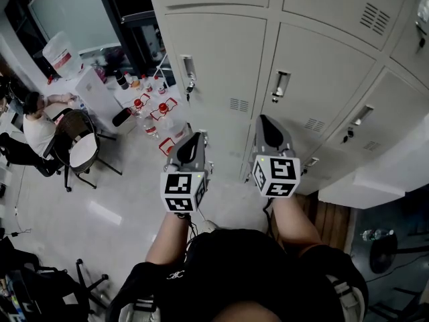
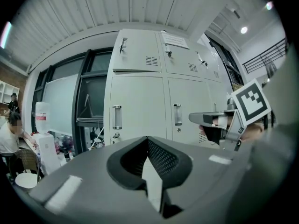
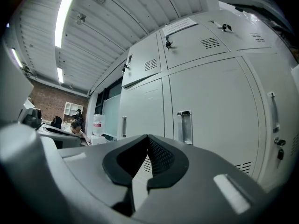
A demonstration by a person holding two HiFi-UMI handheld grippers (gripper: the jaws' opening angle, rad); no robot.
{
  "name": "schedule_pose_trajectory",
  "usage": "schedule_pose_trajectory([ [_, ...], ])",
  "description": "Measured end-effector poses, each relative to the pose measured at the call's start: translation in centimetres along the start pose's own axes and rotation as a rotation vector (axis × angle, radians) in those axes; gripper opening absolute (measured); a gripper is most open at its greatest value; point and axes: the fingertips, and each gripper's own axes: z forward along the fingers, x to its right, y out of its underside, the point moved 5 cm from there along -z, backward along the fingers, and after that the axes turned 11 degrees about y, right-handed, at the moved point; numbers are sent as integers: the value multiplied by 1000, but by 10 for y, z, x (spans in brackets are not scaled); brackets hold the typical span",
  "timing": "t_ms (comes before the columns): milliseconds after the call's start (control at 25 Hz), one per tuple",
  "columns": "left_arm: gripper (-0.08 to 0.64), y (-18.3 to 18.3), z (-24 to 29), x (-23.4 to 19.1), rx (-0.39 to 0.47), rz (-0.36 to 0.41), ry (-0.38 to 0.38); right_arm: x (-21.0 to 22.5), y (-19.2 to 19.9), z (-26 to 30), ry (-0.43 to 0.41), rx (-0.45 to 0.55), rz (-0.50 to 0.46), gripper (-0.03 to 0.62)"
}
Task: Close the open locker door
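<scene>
Below lockers (image 1: 221, 59), glossy pale floor (image 1: 127, 206).

Lockers (image 1: 221, 59) pale grey; left gripper (image 1: 192, 141) dark grey, its cube (image 1: 179, 192) black-white squares.

Obscured and cut-off items

Below your left gripper (image 2: 147, 138) jaws, its own body covers the lower lockers (image 2: 140, 106). Far left of them, the seated person (image 2: 5, 141) is blurred and clipped by the edge. Right of your right gripper (image 1: 263, 119) jaws, a pale panel (image 1: 382, 180) runs off frame; you cannot tell whether it is the locker door.
</scene>
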Motion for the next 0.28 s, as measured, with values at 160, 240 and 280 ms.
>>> schedule_pose_trajectory([
  [160,2,-5,-3,0,7,4,-8,-2,0,0,-8,-8,3,11],
  [240,1,-6,-4,0,8,5,-10,-2,0,0,-12,-16,8,11],
  [280,0,-7,-5,1,8,6,-11,-2,0,0,-13,-19,10,11],
])
